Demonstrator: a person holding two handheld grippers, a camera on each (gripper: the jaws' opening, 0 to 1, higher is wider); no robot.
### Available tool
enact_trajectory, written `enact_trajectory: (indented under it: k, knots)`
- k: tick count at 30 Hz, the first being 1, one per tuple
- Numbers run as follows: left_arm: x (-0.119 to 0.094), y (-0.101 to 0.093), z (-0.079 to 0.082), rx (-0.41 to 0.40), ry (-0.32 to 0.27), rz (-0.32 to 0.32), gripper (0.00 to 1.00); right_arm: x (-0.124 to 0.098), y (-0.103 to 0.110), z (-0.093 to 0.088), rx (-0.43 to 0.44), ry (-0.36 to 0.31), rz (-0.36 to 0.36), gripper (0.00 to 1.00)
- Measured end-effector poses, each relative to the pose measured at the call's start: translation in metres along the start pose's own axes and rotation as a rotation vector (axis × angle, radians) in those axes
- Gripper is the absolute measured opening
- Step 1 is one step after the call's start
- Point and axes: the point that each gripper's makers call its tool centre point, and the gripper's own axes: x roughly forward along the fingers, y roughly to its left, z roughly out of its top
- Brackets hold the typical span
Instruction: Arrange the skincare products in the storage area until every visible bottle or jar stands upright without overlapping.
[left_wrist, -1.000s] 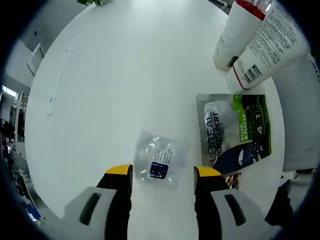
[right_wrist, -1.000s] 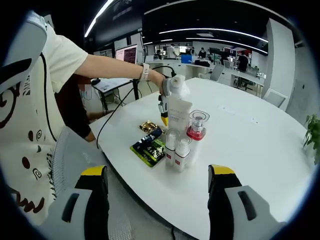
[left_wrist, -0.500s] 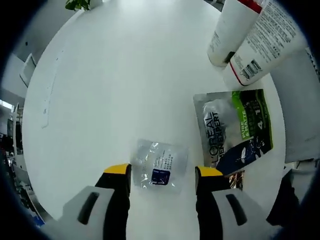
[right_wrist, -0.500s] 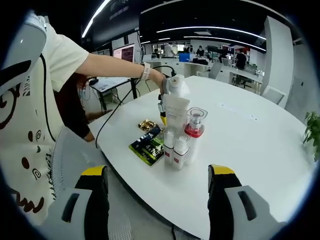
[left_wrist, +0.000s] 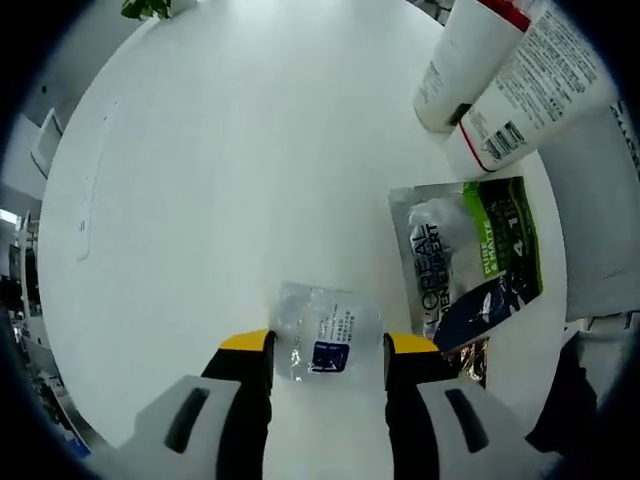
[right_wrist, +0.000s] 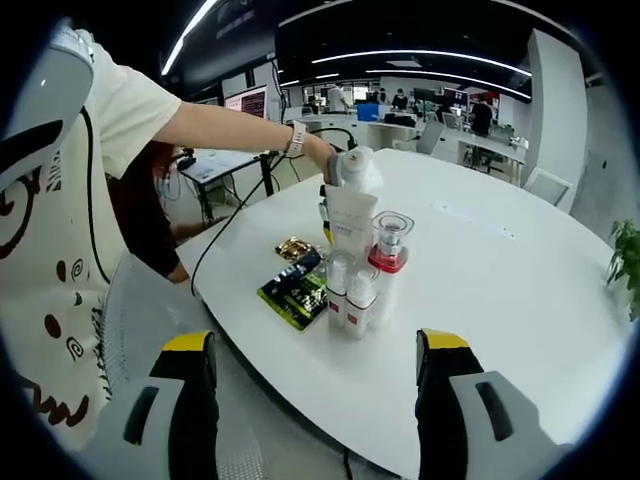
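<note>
In the left gripper view my left gripper (left_wrist: 328, 346) is open, pointing down at the white table (left_wrist: 220, 170). A small clear sachet with a blue label (left_wrist: 328, 336) lies flat between its yellow tips, its edges close to both. A green and grey L'Oreal sachet (left_wrist: 470, 258) lies flat to the right. Two white bottles (left_wrist: 505, 75) rise at the top right. In the right gripper view my right gripper (right_wrist: 317, 346) stands open off the table's edge, holding nothing. Several upright bottles cluster there: a white tube (right_wrist: 351, 221), a red-collared pump bottle (right_wrist: 388, 254), and two small bottles (right_wrist: 350, 296).
A person's hand (right_wrist: 322, 158) holds the left gripper just behind the bottle cluster. A small gold packet (right_wrist: 293, 248) lies by the green sachet (right_wrist: 297, 290). A grey mesh chair (right_wrist: 150, 310) stands at the table's near left. A plant (right_wrist: 628, 262) is at the far right.
The left gripper has moved forward over the clear sachet, which now lies between its tips, and its jaws have narrowed slightly. The right gripper has held still.
</note>
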Motion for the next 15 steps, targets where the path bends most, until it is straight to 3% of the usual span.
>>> enact_trajectory:
  k: [15]
  knots:
    - [-0.0024, -0.0014, -0.0049, -0.037, 0.007, 0.014, 0.37, 0.0004, 0.0000, 0.0045, -0.011, -0.010, -0.002, 0.83]
